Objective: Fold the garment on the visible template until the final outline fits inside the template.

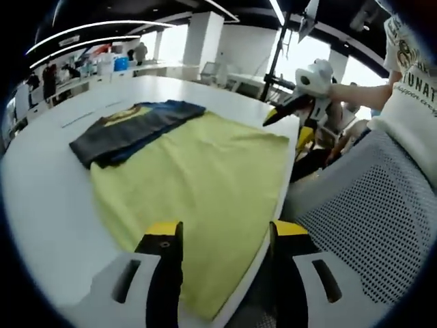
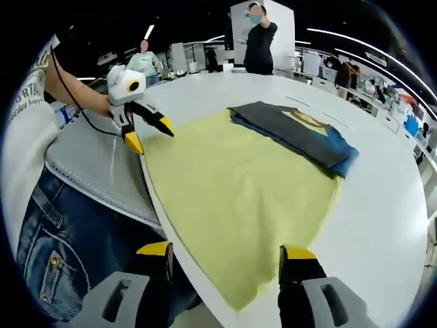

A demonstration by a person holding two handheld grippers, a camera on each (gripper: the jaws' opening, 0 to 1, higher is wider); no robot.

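A large pale-yellow cloth template (image 1: 205, 184) lies spread flat on a round white table (image 1: 48, 198), one corner of it reaching past the table's near edge. On the far part of this yellow sheet rests the garment, a dark grey and blue folded shirt (image 1: 133, 126) with a yellow emblem on its upper face. In the left gripper view the shirt lies at the far left of the sheet, with its left end running off the yellow onto the bare white tabletop. In the right gripper view the same folded shirt (image 2: 297, 133) lies at the far right of the yellow cloth (image 2: 239, 184), its blue edge near the sheet's right border.

The left gripper (image 1: 222, 236), black jaws with yellow tips, hovers above the near edge of the yellow cloth with its jaws standing wide apart and nothing between them. Seen from the right gripper view, it (image 2: 151, 133) hangs at the far left edge of the sheet, jaws spread.

The right gripper (image 2: 229, 256) likewise has its yellow-tipped jaws wide and empty over the near corner of the cloth. In the left gripper view it (image 1: 287, 113) hangs by the far right corner of the sheet, held by a hand.

A person in a white printed top (image 1: 410, 102) and blue jeans (image 2: 75, 232) stands at the table's edge beside a grey mesh chair back (image 1: 369, 212). Other people (image 2: 259, 37) stand far across the room.
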